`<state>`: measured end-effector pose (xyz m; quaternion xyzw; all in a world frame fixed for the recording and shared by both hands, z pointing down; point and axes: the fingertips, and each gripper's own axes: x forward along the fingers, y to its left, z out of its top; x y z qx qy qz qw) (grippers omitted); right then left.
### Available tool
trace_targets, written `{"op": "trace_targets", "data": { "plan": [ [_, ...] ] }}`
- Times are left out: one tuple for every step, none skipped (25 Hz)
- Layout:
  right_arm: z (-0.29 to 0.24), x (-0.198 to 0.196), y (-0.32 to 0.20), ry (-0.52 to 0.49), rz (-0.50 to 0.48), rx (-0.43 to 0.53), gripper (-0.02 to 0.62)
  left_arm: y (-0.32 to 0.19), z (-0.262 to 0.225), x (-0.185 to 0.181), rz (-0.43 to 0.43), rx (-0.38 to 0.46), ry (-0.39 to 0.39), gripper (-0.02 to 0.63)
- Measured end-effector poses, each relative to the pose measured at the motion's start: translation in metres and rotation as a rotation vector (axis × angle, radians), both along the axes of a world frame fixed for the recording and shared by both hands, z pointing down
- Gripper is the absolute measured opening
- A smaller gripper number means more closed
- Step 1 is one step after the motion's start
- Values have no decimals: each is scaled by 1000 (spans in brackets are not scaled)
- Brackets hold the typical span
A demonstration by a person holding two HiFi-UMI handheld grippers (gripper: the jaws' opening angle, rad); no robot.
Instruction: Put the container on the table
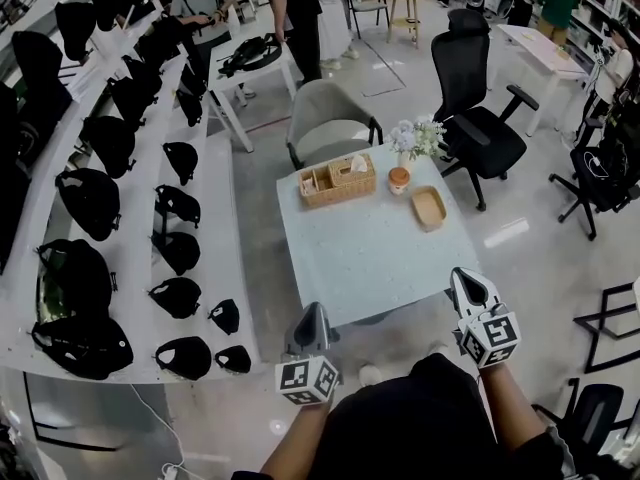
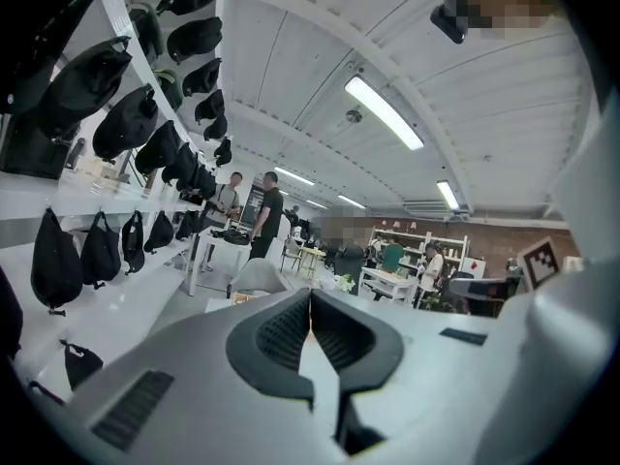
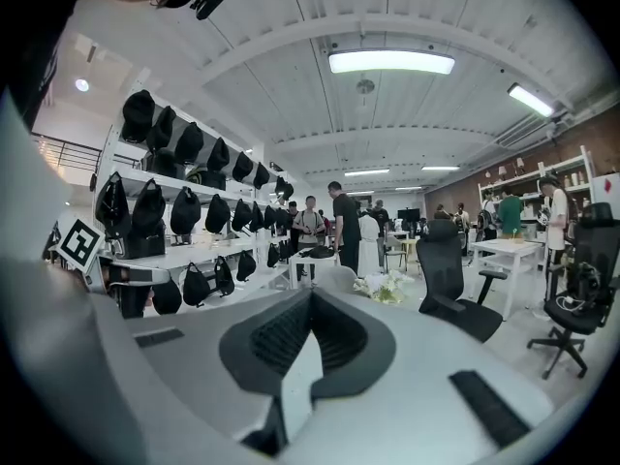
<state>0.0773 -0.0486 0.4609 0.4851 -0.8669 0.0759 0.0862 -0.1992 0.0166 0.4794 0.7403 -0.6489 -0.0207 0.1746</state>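
While both tools hang at the near edge of the table (image 1: 365,258), neither carries anything. Left gripper (image 1: 311,318): jaws pressed together, nothing between the pads. Right gripper (image 1: 466,286): likewise, tips meeting, empty.

Container: two candidates, and I cannot tell which one the task means. A wicker basket (image 1: 338,181) with small items inside sits at the far left corner. A shallow wooden tray (image 1: 429,208) lies near the far right edge. Both already rest on the tabletop, well apart from either gripper. Judgement: either the placing is finished or no pick has begun.

Possible failures from here:
1. Wrong object taken, because the task names only one container and two are present.
2. Approach with closed jaws would push rather than grasp. The basket is close to the far edge, so a shove could send it off toward the grey chair (image 1: 325,120).
3. Orange pot (image 1: 400,179) with flowers stands between basket and tray, just beside each. It looks top-heavy, so a brush from a gripper body could tip it.
4. Pinching the tray's thin rim may slip. Lifting the basket by one wall would likely tilt it and spill the contents.
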Motion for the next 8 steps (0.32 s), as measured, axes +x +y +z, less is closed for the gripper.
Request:
{"op": "trace_targets", "data": {
  "plan": [
    [0,3,0,-2,4,-1,-2,1,3,2,4,-3,-8,11],
    [1,6,0,-4,8,-2,-2,1,6,3,6,-7,-12,11],
    [2,8,0,-6,11,-5,-2,2,9,4,5,-11,-14,9],
    [3,11,0,-8,14,-7,-2,3,12,5,4,-16,-14,9],
    [5,13,0,-8,16,-9,-2,3,16,6,3,-20,-13,9],
    [7,15,0,-8,19,-11,-2,3,19,8,3,-25,-13,9],
    [9,18,0,-8,21,-13,-2,3,22,10,3,-29,-12,9],
    [12,20,0,-9,24,-15,-2,4,25,11,4,-33,-11,9]
  ]
}}
